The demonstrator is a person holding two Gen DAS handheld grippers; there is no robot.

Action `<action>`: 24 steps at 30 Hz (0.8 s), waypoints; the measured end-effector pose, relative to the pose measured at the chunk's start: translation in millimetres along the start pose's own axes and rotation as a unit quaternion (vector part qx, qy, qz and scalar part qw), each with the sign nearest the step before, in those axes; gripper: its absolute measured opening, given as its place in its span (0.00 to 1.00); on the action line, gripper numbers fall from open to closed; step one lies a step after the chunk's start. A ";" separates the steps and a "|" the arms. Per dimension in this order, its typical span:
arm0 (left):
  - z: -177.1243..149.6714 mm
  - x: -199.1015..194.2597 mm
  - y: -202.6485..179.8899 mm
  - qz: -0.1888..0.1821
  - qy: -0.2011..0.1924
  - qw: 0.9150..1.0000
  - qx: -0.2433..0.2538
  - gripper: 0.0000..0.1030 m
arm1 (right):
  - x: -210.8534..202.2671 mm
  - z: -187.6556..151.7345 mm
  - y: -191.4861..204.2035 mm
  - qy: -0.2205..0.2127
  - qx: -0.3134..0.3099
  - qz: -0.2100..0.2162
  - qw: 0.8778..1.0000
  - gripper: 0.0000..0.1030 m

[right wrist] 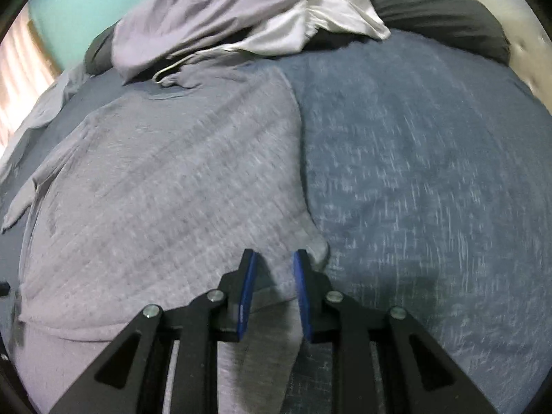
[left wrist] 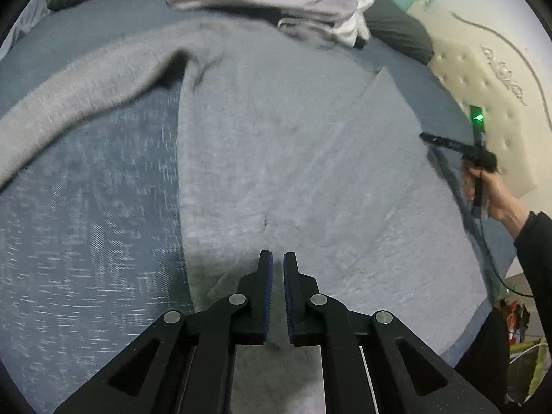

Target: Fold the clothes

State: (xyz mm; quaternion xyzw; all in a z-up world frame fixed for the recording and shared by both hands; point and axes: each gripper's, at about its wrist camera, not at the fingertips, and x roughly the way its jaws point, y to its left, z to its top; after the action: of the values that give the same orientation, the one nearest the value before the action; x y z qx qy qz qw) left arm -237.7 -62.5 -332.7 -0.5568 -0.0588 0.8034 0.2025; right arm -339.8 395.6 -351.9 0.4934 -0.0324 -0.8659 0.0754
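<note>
While a blue bedspread (right wrist: 431, 158) covers the whole bed, a grey sweater (left wrist: 276, 145) lies spread flat over much of it, body toward the near edge and one long sleeve (left wrist: 79, 86) stretched out toward the left edge in the left wrist view. One side of the sweater is folded inward, making a straight diagonal edge across its body. Along the far edge of the bed sits a heap of other clothes: a pale lilac garment (right wrist: 214, 13) on top, a white one (right wrist: 327, 17) beside it, and a dark cushion (right wrist: 441, 10) behind them. A cream tufted headboard (left wrist: 483, 79) stands at the far right corner.

Over the sweater's hem near the near edge, the left gripper (left wrist: 278, 258) hovers with its blue-padded fingers (left wrist: 267, 286) drawn to a narrow gap and nothing between them. Just over the sweater's right-hand edge, where grey cloth meets the bedspread, the right gripper (right wrist: 275, 257) stands with its jaws moderately apart; cloth lies below the gap, but it is not pinched. In the left wrist view, a hand (left wrist: 496, 193) in a dark sleeve holds that gripper's handle.
</note>
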 end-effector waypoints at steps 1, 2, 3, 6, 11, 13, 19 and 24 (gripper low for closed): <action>-2.5 7.5 2.3 0.006 0.012 1.000 0.002 0.07 | 0.7 -2.1 -4.7 0.001 0.006 -0.010 1.000 0.21; -5.2 14.1 5.2 0.012 0.024 1.000 0.004 0.07 | 0.7 -4.1 -10.2 0.001 0.012 -0.014 1.000 0.21; -7.0 17.0 7.7 0.014 0.028 0.999 0.004 0.07 | -1.4 -5.8 -15.2 -0.001 0.018 -0.014 1.000 0.21; -8.5 12.6 13.3 0.013 0.023 1.000 -0.005 0.07 | -12.6 -10.0 -27.3 -0.015 0.033 -0.017 0.999 0.21; -5.6 -16.4 31.6 0.013 -0.012 0.999 -0.035 0.07 | -38.2 -14.2 -38.8 -0.051 0.065 -0.010 0.997 0.21; -3.9 -28.6 45.1 0.021 -0.025 0.998 -0.050 0.07 | -46.1 -17.5 -41.2 -0.057 0.082 -0.002 0.995 0.22; -3.4 -69.8 116.2 0.030 -0.078 0.984 -0.156 0.26 | -61.0 -26.5 -29.6 -0.055 0.082 0.007 0.995 0.22; -8.7 -89.2 172.9 0.069 -0.106 0.968 -0.217 0.27 | -71.0 -32.6 -13.8 -0.053 0.070 0.009 0.996 0.22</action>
State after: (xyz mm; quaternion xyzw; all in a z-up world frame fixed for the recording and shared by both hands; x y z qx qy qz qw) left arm -248.1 -256.0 -313.6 -0.5022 -0.2144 0.8376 0.0138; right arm -277.6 421.3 -310.0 0.4509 -0.1010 -0.8856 0.0468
